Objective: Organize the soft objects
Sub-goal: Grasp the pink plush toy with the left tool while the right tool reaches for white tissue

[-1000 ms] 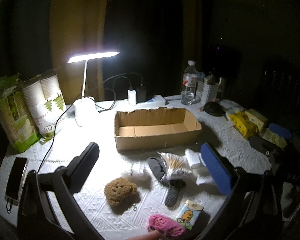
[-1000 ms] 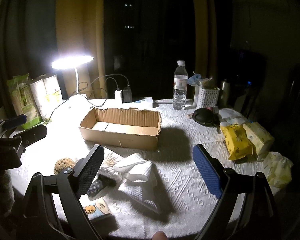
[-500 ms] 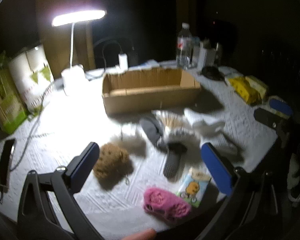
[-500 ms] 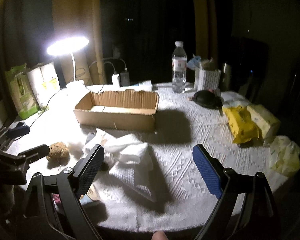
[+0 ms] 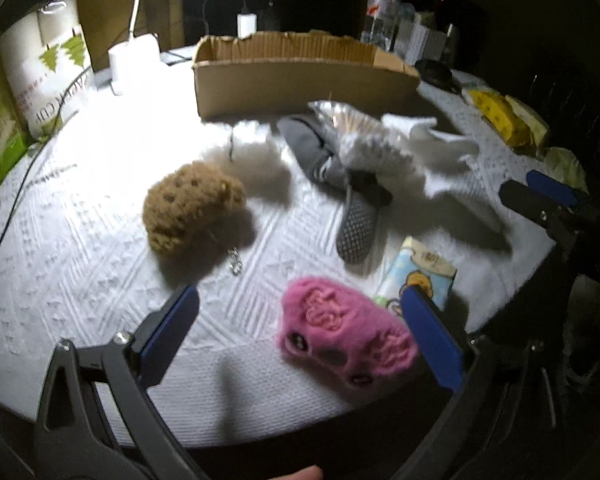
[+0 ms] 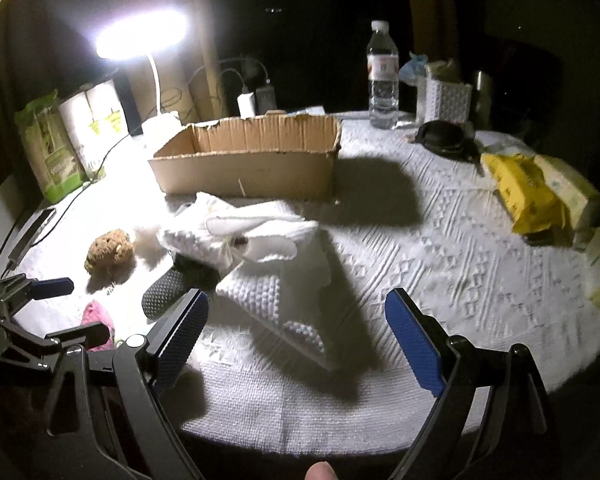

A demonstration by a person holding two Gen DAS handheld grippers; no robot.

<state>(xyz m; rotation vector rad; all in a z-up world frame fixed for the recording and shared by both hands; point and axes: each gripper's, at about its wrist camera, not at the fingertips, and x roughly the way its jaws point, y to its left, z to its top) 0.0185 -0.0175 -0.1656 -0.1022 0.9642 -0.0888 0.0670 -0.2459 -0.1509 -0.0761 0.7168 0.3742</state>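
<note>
Tongs of the left hand [image 5: 300,320] are spread wide around a pink plush toy [image 5: 342,326] at the near table [image 5: 80,240] edge, its right pad touching the toy. Right tongs [image 6: 296,332] gape empty above white knitted cloths [image 6: 268,264]. Farther back stands a cardboard box [image 6: 248,160].
</note>
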